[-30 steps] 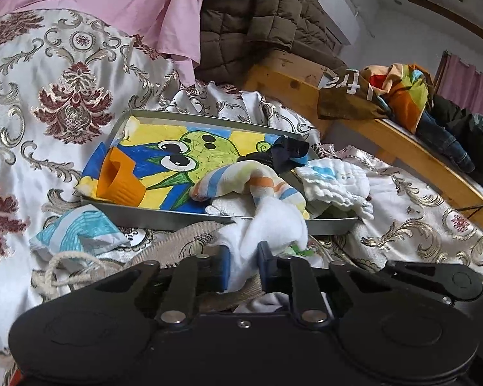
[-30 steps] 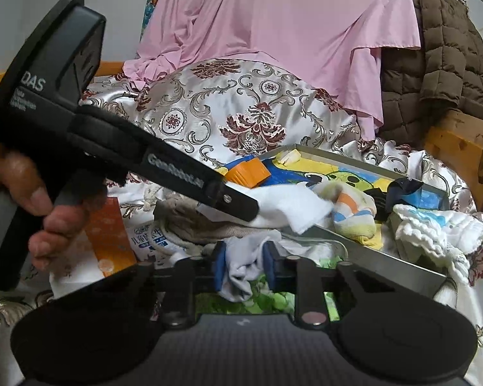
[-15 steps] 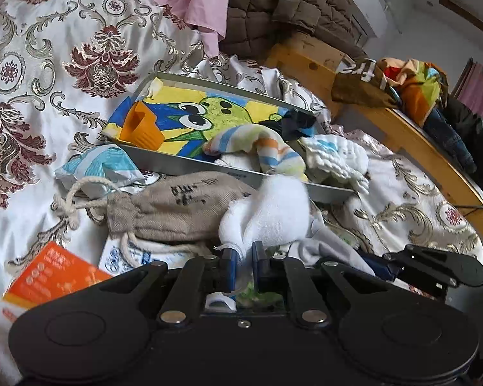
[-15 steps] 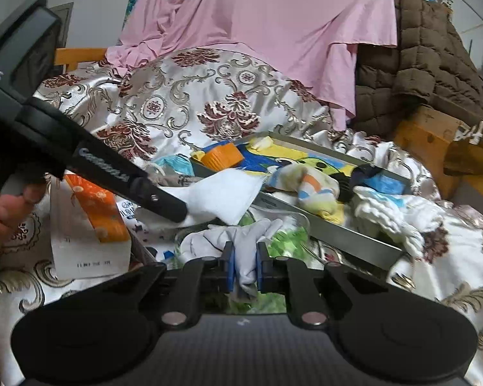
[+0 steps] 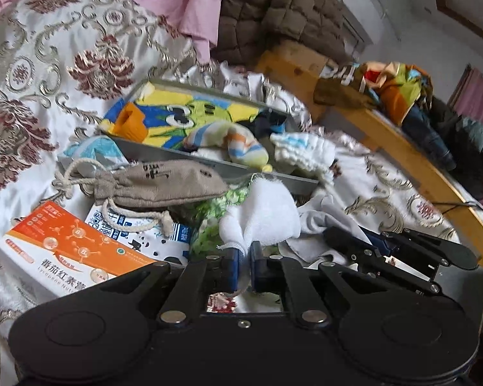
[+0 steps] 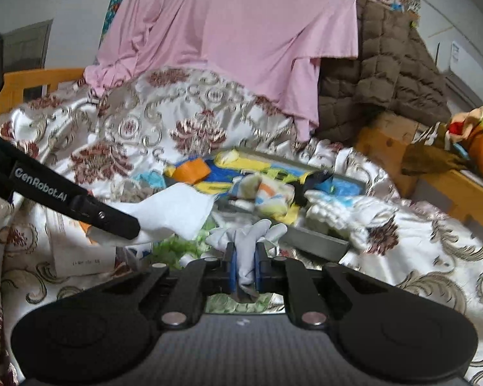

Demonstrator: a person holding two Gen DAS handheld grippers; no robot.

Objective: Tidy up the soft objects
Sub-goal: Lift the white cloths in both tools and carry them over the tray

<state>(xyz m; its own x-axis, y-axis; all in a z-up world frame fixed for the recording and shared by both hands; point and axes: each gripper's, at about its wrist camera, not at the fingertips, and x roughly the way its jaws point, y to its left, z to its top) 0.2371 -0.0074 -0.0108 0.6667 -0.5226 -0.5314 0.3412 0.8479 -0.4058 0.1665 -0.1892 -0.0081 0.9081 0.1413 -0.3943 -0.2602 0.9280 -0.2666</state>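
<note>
My left gripper (image 5: 243,257) is shut on a fluffy white cloth (image 5: 260,215), which bunches up just ahead of the blue pads. In the right wrist view the same gripper (image 6: 112,222) comes in from the left with the white cloth (image 6: 177,212) hanging from it. My right gripper (image 6: 244,257) is shut on a pale grey glove-like cloth (image 6: 246,241). A grey metal tray (image 5: 209,167) beyond holds a cartoon towel (image 5: 190,115), an orange cup (image 5: 130,125) and a striped sock (image 5: 238,141).
A beige drawstring pouch (image 5: 164,183), an orange box (image 5: 64,241) and a blue-and-white packet (image 5: 138,228) lie on the patterned bedspread before the tray. A wooden bed rail (image 5: 402,148) runs along the right. A pink sheet (image 6: 241,38) and brown quilted coat (image 6: 386,64) are piled behind.
Both grippers have drawn back from the tray and risen a little, each carrying its cloth. The jaws have narrowed onto the cloths. The pouch and orange box have come into the left view.
</note>
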